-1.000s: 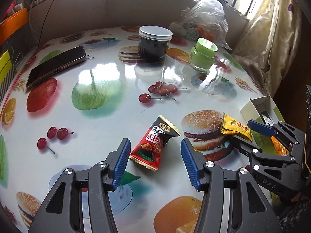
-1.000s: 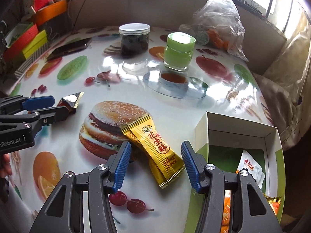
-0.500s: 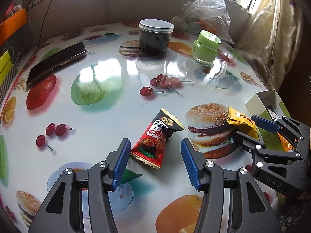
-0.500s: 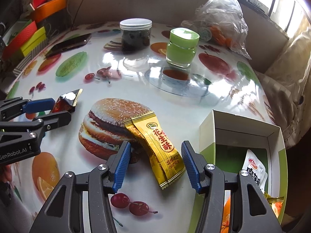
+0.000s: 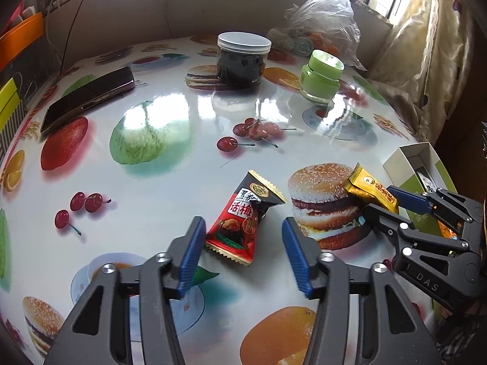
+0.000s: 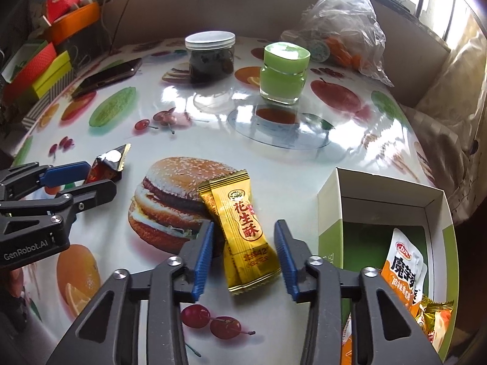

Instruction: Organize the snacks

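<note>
Snacks are partly sorted: the box (image 6: 383, 194) at four o'clock on the bench (image 6: 304, 164) already holds a white-and-orange packet (image 6: 404, 264) and at least one more wrapper, while two loose packets lie outside it. In the right wrist view, the right gripper (image 6: 243, 252) straddles the yellow packet (image 6: 243, 231), its jaws closing but the blue pads apart from the wrapper on both sides. In the left wrist view, the left gripper (image 5: 242, 254) brackets the lower end of the red packet (image 5: 240, 225), jaws also closing, with the pads not pressing. Neither packet is lifted yet. Both seem left to be gripped and carried to the box.
</note>
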